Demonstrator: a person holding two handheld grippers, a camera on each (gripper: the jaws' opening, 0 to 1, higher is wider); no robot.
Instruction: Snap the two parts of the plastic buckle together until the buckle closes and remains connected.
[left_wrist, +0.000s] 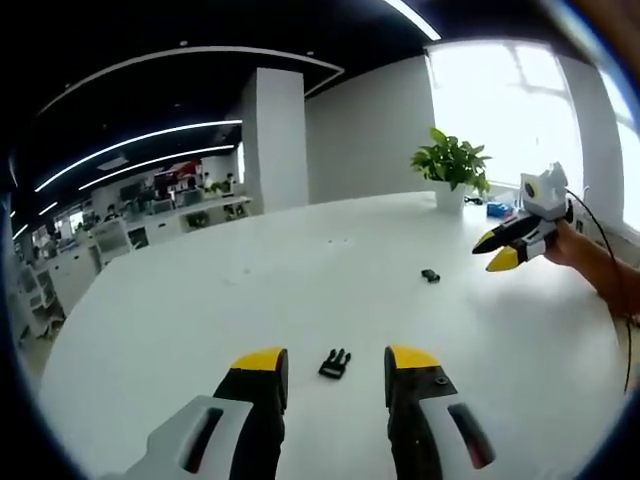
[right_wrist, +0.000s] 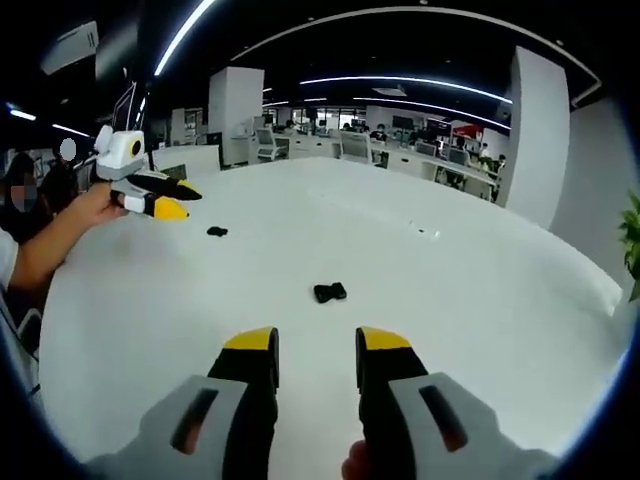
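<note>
While both grippers hang above the white table (left_wrist: 200, 320), we see the buckle in two separate pieces lying on it. In the left gripper view, the left gripper (left_wrist: 335, 368) rises from the bottom with its yellow-tipped jaws apart and empty, and the pronged buckle part (left_wrist: 335, 364) lies on the table just ahead, between the jaw tips. Further right and well apart from it lies the small black buckle part (left_wrist: 430, 275), nearer the table's far edge. Beyond that a white pot (left_wrist: 450, 195) holding a green plant (left_wrist: 452, 160) stands at the far edge. At the right, the right gripper (left_wrist: 497, 250) is held in a hand (left_wrist: 565, 245) above the table, tips pointing left, jaws slightly apart and empty.

In the right gripper view, the left gripper (right_wrist: 180, 202) shows at upper left, held in a hand (right_wrist: 95, 208) on a bare forearm, with one buckle piece below it and another near the table's middle. The right gripper (right_wrist: 317, 350) has its jaws apart, holding nothing.
</note>
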